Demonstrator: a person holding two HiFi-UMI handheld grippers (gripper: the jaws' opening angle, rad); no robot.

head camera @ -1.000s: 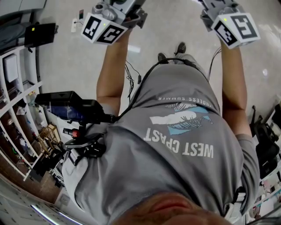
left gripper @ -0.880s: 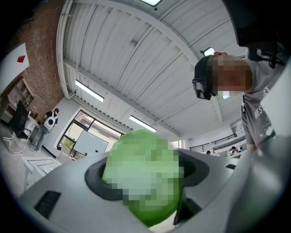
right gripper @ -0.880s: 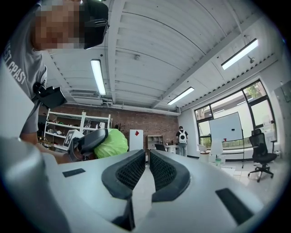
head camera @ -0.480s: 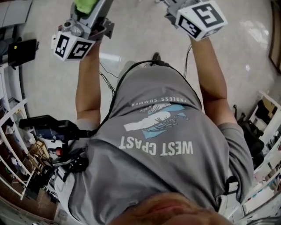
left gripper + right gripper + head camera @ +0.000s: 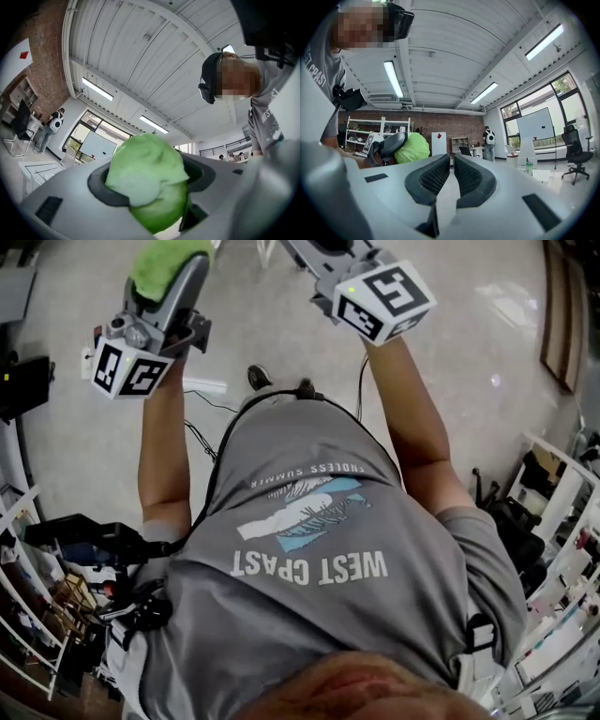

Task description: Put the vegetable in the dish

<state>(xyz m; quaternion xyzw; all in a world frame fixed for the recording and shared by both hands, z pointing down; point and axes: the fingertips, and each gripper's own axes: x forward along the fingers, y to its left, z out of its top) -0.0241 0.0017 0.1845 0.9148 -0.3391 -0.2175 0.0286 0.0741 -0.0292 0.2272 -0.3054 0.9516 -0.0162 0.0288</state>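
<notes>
holding the green vegetable [image 5: 145,164] up in the air, the left gripper [image 5: 151,185] has its claw pinched on it: dark pads press on both sides, and the round, leafy-looking, cabbage-like head bulges out past them. left gripper view looks up past it at a white ribbed ceiling [image 5: 140,56] with light strips.

head view: same vegetable sits at the top-left edge of frame, above that gripper's marker cube [image 5: 127,371], well out in front of the person's grey t-shirt [image 5: 319,549] and over pale floor [image 5: 469,362].

right gripper [image 5: 451,161]: claw pressed together, only a thin slit between the mesh pads, empty. its marker cube [image 5: 384,301] is top centre-right in head view, level with the left one, the two grippers apart.

right gripper view catches the left claw and the vegetable off to its left. behind them: brick wall [image 5: 417,129], white shelving [image 5: 370,129], a person with a backpack [image 5: 488,140], an office chair [image 5: 574,154] at the right edge.
</notes>
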